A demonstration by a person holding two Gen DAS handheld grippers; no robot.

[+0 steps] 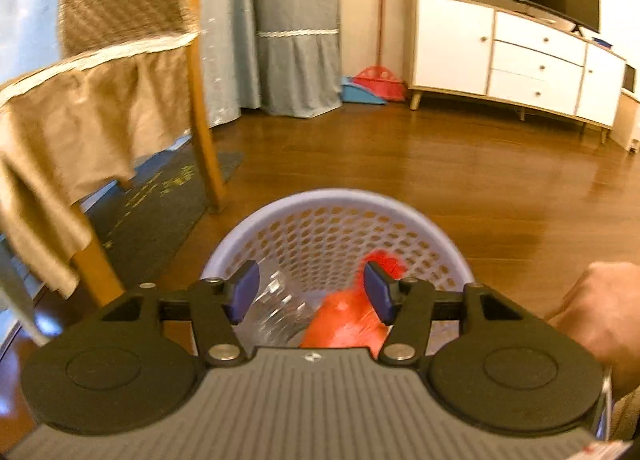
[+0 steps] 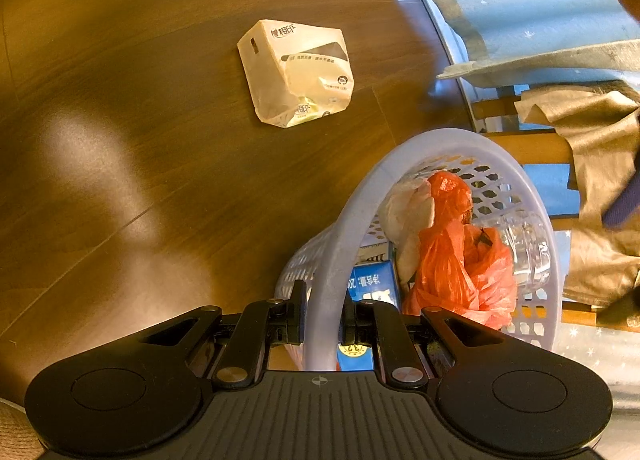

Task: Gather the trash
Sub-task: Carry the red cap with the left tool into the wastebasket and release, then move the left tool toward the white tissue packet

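Left claw [image 1: 310, 292] hung open over the basket [image 1: 332, 200], nothing between its pads; right claw [image 2: 322, 322] was clamped on the basket's near rim

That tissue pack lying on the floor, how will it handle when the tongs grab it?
The tissue pack looks dented and creased, so it will probably squash rather than stay stiff. Its glossy wrapper may slip. Lying flat on the wooden floor, it seems unlikely to roll, and probably light.

Lavender mesh basket [image 2: 400, 164] holds red bag [image 2: 464, 260], seemingly clear bottle [image 2: 528, 248].
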